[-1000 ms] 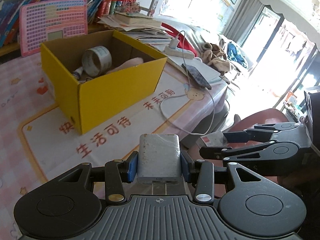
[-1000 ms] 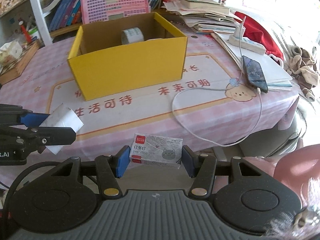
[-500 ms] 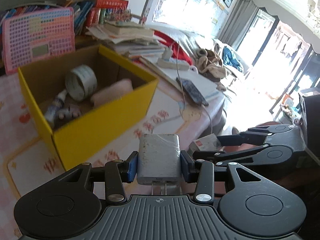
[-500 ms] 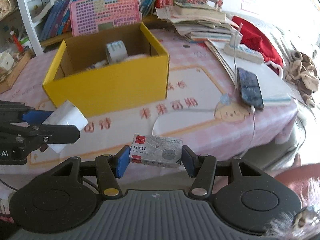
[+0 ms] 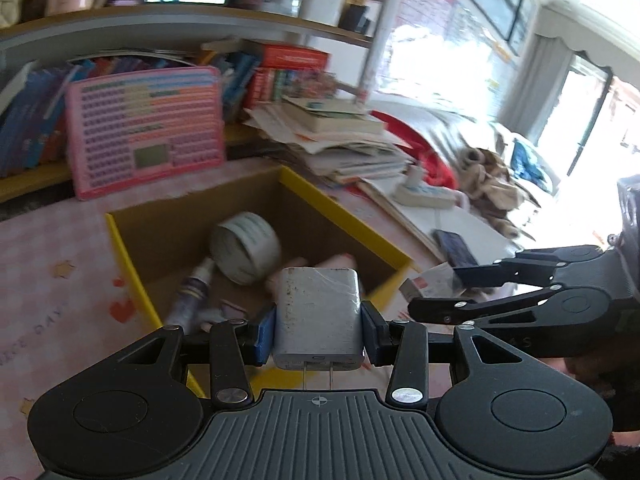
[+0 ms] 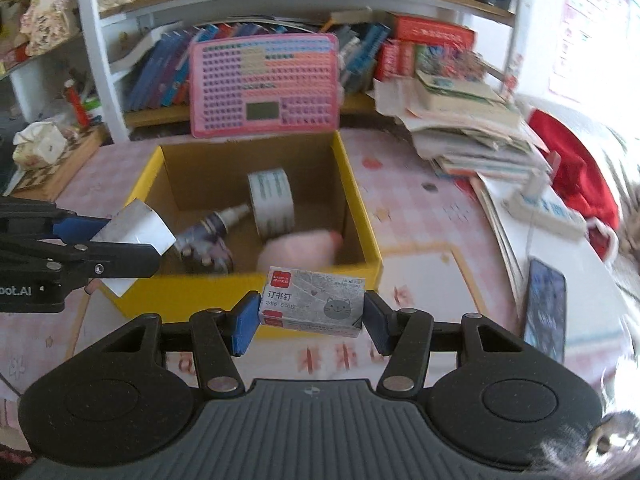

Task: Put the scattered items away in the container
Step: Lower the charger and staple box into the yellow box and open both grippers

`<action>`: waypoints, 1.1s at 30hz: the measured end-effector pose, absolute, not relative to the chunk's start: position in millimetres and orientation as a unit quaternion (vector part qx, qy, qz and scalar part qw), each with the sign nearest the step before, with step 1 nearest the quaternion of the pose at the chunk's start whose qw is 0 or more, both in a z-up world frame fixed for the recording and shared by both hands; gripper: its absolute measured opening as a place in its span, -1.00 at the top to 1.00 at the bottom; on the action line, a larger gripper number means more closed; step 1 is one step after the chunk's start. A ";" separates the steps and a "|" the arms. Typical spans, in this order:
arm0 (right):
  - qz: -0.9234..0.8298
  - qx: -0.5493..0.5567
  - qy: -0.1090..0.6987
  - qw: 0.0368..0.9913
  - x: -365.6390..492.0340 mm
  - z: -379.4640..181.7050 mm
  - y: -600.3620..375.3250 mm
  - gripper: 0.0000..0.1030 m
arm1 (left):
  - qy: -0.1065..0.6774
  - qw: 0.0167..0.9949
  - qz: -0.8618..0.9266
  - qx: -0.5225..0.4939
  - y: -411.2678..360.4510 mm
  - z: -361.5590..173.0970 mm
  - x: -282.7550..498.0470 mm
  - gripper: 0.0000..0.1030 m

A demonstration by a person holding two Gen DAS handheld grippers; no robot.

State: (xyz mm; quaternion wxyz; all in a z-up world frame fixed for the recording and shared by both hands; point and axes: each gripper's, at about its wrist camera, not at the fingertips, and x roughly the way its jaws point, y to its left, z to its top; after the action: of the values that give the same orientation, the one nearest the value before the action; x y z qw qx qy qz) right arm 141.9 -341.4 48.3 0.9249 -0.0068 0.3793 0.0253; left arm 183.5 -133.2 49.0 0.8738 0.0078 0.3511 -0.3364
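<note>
My left gripper (image 5: 318, 330) is shut on a grey-white charger plug (image 5: 318, 312) and holds it above the near edge of the yellow cardboard box (image 5: 344, 216). My right gripper (image 6: 310, 320) is shut on a small staples box (image 6: 312, 300) with a cat drawing, held just in front of the yellow box (image 6: 360, 208). Inside the box lie a tape roll (image 6: 272, 202), a small bottle (image 6: 208, 228) and a pink soft item (image 6: 300, 250). Each gripper shows in the other's view: the right gripper (image 5: 452, 284), the left gripper (image 6: 132, 236).
The box stands on a pink checked tablecloth (image 6: 420, 208). A pink toy tablet (image 6: 264, 84) leans behind it against a bookshelf. A stack of books and papers (image 6: 460, 128), a power strip (image 6: 548, 208) and a phone (image 6: 544, 308) lie to the right.
Both grippers have risen and moved forward toward the yellow box, so its inside now shows from above. Each still holds its item.
</note>
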 end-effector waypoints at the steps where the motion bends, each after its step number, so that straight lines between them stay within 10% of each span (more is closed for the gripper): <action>1: 0.032 -0.009 0.377 0.926 149.2 49.0 -342.4 -0.03 | 0.352 0.877 -0.328 0.009 -133.9 48.3 188.2 0.19; 33: 0.218 -0.174 0.487 0.828 329.1 -21.6 -304.3 -0.04 | 0.464 0.836 -0.253 0.150 -190.2 -20.8 323.7 0.19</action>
State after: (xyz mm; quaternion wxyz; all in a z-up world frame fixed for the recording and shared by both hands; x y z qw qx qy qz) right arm 329.1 -304.3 -21.6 0.8278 -0.1735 0.4869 0.2180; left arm 323.7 -190.2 -20.8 0.8358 0.1502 0.4636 -0.2527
